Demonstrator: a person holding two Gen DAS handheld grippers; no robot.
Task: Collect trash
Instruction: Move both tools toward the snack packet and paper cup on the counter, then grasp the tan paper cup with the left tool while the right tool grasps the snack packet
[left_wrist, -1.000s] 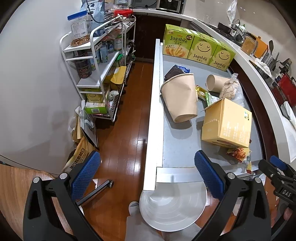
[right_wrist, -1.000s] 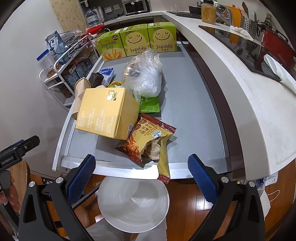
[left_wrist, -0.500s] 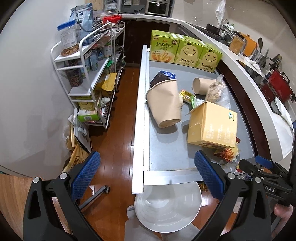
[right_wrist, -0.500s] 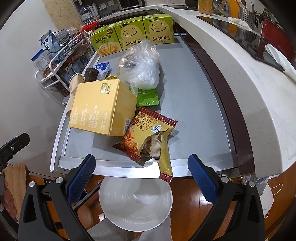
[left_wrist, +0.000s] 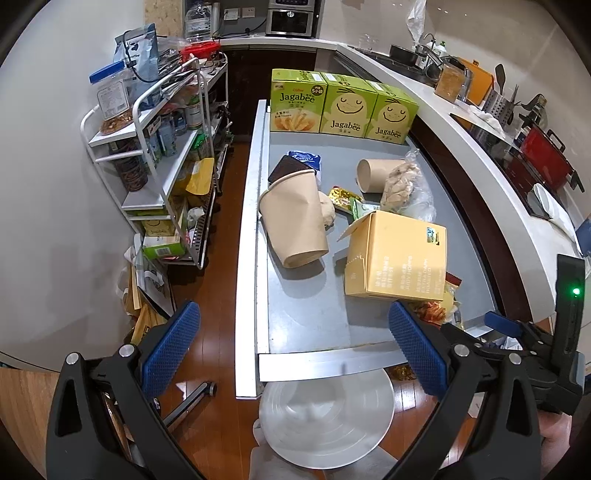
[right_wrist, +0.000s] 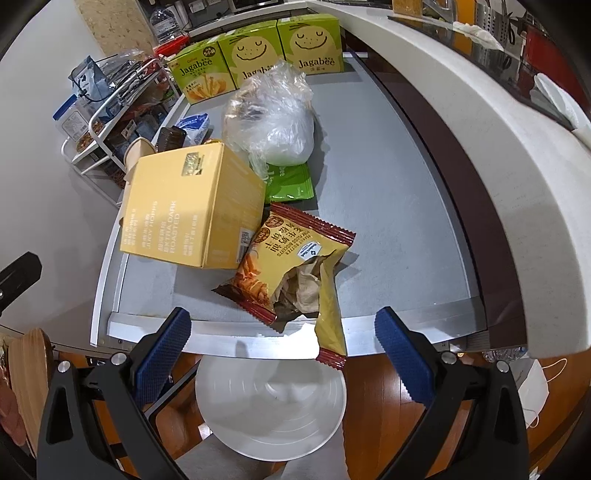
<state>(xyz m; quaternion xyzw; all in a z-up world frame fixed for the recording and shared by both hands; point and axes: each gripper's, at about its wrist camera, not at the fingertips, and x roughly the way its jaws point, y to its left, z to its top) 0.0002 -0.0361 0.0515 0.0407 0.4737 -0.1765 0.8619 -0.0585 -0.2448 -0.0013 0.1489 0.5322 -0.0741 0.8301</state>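
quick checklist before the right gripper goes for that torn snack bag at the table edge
1. Right gripper open, nothing held: ok.
2. Torn snack bag in view between the fingers, one strip hanging over the table edge: ok.
3. White bin below that edge, mouth open: ok.
4. Bag clear of neighbours: not ok, its far corner sits against the yellow box.
5. Left gripper open and out of the way: ok.
6. Bag empty: cannot tell.
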